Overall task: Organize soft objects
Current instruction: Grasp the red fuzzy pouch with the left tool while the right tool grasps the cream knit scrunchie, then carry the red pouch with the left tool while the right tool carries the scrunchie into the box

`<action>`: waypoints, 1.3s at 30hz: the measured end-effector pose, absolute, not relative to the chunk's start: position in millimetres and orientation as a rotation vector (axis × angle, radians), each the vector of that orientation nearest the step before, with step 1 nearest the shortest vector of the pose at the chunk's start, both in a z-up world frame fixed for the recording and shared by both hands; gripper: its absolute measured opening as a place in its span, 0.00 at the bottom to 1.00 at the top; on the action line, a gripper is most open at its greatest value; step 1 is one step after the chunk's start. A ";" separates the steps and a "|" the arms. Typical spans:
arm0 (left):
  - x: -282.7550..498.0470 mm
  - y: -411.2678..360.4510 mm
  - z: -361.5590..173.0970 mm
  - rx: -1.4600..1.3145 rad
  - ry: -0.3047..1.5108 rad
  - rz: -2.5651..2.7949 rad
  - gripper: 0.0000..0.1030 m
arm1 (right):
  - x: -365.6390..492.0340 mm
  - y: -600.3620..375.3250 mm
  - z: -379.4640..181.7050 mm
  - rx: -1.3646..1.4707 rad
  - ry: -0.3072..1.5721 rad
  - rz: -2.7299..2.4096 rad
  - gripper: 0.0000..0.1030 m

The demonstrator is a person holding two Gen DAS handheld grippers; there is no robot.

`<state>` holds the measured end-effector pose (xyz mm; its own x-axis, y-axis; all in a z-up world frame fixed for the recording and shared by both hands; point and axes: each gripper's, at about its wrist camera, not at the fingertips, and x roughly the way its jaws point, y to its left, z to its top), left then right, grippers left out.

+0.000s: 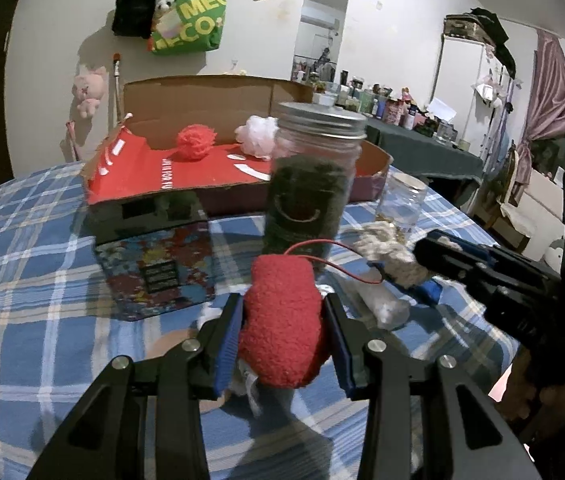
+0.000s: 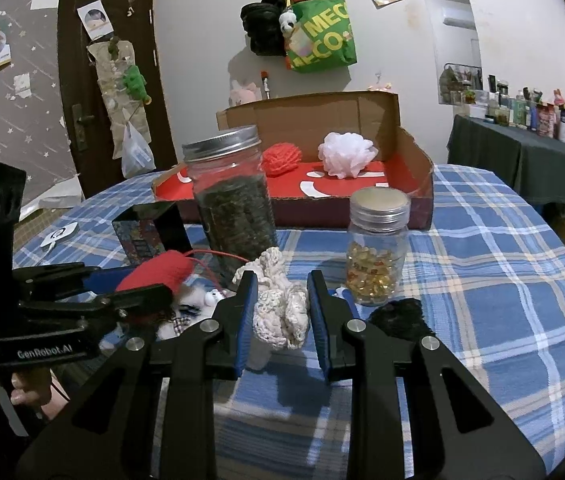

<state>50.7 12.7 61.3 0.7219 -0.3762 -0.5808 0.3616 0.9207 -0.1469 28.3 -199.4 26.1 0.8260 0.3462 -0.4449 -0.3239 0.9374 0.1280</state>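
Two soft items in hand. Left tongs [image 1: 284, 326]: I have them pinching the red plush piece [image 1: 282, 320], long axis pointing away from me. Right tongs [image 2: 282, 308]: pinching the cream knitted piece [image 2: 280, 312], just above the counter [image 2: 482, 280]. Cardboard box [image 2: 414, 160], red-lined, lies beyond both, behind the tall jar [image 2: 234, 204]; my left side looks slightly nearer.

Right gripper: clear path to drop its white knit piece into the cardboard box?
Probably yes. The right gripper is shut on the white knit piece; the tall jar and small jar flank a gap toward the cardboard box.
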 end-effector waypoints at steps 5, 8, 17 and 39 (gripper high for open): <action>50.0 32.6 65.3 -0.056 0.651 -0.383 0.42 | 27.6 -210.3 28.4 0.070 0.482 0.343 0.24; 46.2 45.0 69.1 -0.056 0.645 -0.369 0.42 | 27.7 -216.3 28.8 0.088 0.490 0.343 0.24; 39.4 80.4 73.7 -0.085 0.644 -0.313 0.42 | 25.8 -238.4 33.2 0.122 0.503 0.311 0.24; 73.2 131.0 65.1 -0.034 0.704 -0.255 0.42 | 39.6 -295.6 42.5 0.185 0.548 0.250 0.24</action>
